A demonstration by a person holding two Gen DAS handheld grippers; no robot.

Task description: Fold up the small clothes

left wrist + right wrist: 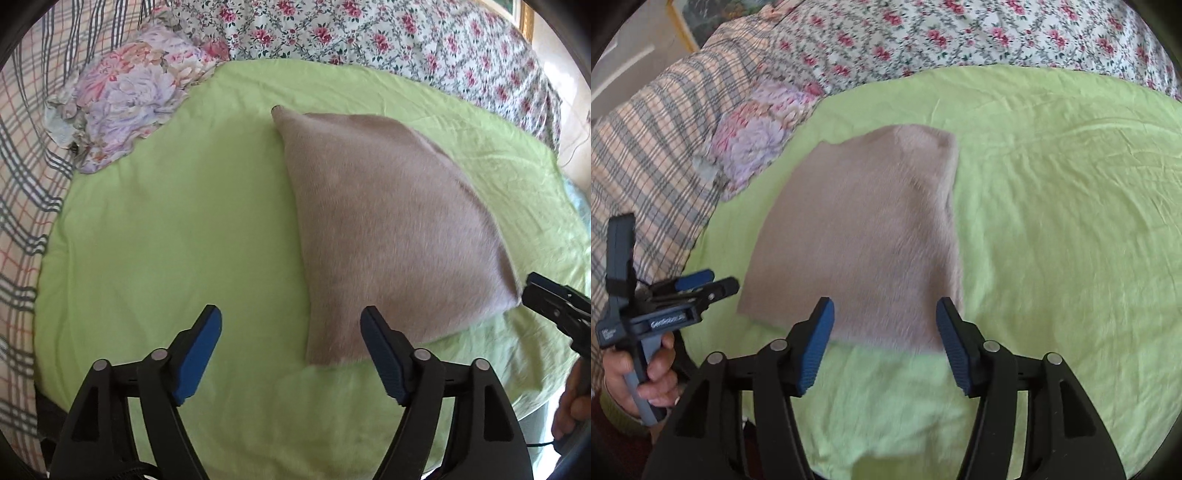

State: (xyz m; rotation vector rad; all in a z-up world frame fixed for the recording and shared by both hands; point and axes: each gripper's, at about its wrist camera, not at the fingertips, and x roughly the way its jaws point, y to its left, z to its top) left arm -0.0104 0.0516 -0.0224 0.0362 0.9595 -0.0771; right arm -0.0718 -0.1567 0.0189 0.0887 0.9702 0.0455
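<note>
Flat on the green sheet (147, 240) lies the folded beige garment (388, 229), at twelve to one o'clock of the left hand-held gripper (291, 328) and twelve o'clock of the right hand-held gripper (884, 317); both gape wide, gripping nothing.

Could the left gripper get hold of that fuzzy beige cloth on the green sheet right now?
Probably yes. The left gripper is open and holds nothing, and the near corner of the beige cloth lies flat just ahead of its right finger, on the green sheet. Nothing lies between them; the right gripper hangs open above the cloth's near edge.
</note>
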